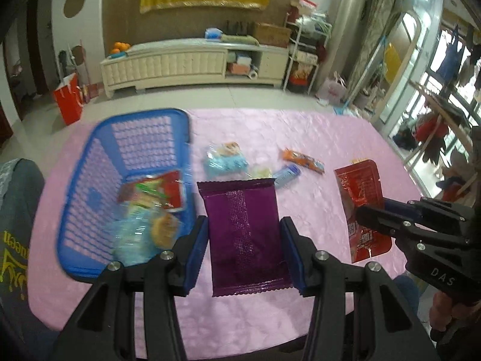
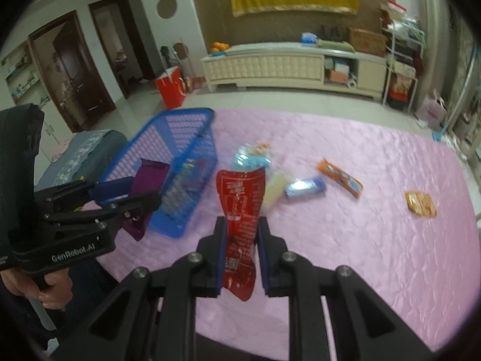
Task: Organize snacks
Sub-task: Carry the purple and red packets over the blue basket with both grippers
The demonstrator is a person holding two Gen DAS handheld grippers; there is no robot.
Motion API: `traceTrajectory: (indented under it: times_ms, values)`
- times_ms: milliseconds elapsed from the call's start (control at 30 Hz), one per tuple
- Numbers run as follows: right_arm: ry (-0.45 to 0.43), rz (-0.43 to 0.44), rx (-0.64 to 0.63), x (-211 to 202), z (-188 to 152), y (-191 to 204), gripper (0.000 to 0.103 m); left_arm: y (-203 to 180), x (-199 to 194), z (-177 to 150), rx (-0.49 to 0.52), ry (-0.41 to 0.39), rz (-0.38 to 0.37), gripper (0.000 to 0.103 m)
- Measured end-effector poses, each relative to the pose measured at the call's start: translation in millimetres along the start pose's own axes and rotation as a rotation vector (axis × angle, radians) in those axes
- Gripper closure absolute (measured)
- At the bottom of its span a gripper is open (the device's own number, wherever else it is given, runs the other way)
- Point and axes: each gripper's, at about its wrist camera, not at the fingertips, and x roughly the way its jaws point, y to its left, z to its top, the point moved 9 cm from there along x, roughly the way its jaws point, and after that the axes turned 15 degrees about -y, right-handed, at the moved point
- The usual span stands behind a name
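My left gripper point(image 1: 244, 234) is shut on a purple snack packet point(image 1: 244, 228) and holds it above the pink tablecloth, just right of the blue basket point(image 1: 90, 150). The basket holds several snack packs point(image 1: 150, 198). My right gripper point(image 2: 242, 237) is shut on a red snack pouch point(image 2: 242, 228), held upright. In the left wrist view the red pouch point(image 1: 359, 192) and right gripper point(image 1: 378, 213) are at the right. In the right wrist view the left gripper point(image 2: 126, 195) with the purple packet point(image 2: 148, 177) is beside the basket point(image 2: 186, 138).
Loose on the pink tablecloth point(image 2: 360, 240): a light blue pack point(image 2: 252, 156), a pale yellow packet point(image 2: 275, 189), a blue bar point(image 2: 305, 188), an orange bar point(image 2: 339, 177) and a small orange pack point(image 2: 420, 204). A grey chair point(image 2: 87, 150) stands left of the table.
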Motion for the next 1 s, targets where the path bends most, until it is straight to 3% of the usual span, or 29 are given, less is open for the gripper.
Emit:
traceTrajectory:
  times_ms: [467, 1000]
  values:
    - [-0.022, 0.090, -0.103, 38, 32, 89, 0.080, 104, -53, 30, -0.054, -0.081, 0.099, 0.057]
    - [0.086, 0.127, -0.150, 106, 18, 121, 0.080, 154, -24, 4, -0.117, -0.019, 0.097, 0.057]
